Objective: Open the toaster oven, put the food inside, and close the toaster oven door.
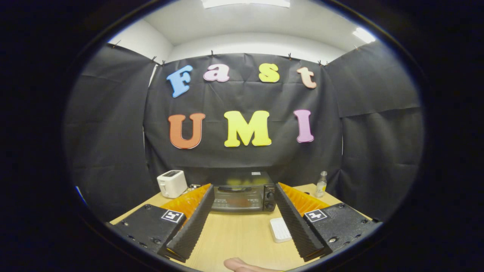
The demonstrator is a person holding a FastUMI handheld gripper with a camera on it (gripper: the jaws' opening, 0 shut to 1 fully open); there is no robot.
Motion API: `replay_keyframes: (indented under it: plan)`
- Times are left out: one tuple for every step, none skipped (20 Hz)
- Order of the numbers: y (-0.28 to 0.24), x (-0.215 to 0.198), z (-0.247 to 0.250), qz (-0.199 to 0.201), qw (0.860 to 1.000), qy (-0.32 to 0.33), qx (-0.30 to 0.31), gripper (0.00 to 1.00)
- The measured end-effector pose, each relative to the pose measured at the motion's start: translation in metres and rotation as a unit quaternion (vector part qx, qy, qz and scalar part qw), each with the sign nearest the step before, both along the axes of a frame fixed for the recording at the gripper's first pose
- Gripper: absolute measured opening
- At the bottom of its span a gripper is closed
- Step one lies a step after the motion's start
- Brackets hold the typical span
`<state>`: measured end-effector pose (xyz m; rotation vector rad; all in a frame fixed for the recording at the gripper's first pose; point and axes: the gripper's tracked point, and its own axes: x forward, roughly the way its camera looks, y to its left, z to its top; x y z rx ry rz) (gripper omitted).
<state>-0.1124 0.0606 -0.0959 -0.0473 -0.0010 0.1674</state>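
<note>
Hand-held gripper (242,223) is wide open, nothing between the fingers, both splayed out over the tabletop (234,241). Toaster oven (242,195) sits dead ahead at 12 o'clock, beyond the fingertips, well apart from them, back near the booth wall. Door looks closed; handle reads as a dark bar along the top of the glass. Two knobs (269,201) are stacked on its right side.

Handling guess: oven body is heavy and stiff, won't slide much. Door is probably hinged at the bottom, so take the handle bar at the top middle and pull down and out. Glass is fragile and likely slick, so keep the fingers off it and pinch the bar only.

Small white flat thing (280,229) lies at 2 o'clock, just beside the inner face of the right finger and partly tucked behind it. Could be the food or a pad, can't tell. If it is food, it's light and thin and would need a low pinch at the edges.

White toaster (172,183) is at 10 o'clock left of the oven, clear bottle (321,184) at 2 o'clock right of it.

Something brownish shows through the oven glass, a reflection or a tray, hard to make out. A fingertip (242,265) pokes in at 6 o'clock, cut off. Oven's lower corners are hidden behind the fingers.
</note>
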Motion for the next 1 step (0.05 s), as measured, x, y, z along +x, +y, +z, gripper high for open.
replay_keyframes:
  plan:
    - [-0.0005, 0.0006, -0.0002, 0.0, 1.0, 0.0, 0.001, 1.0]
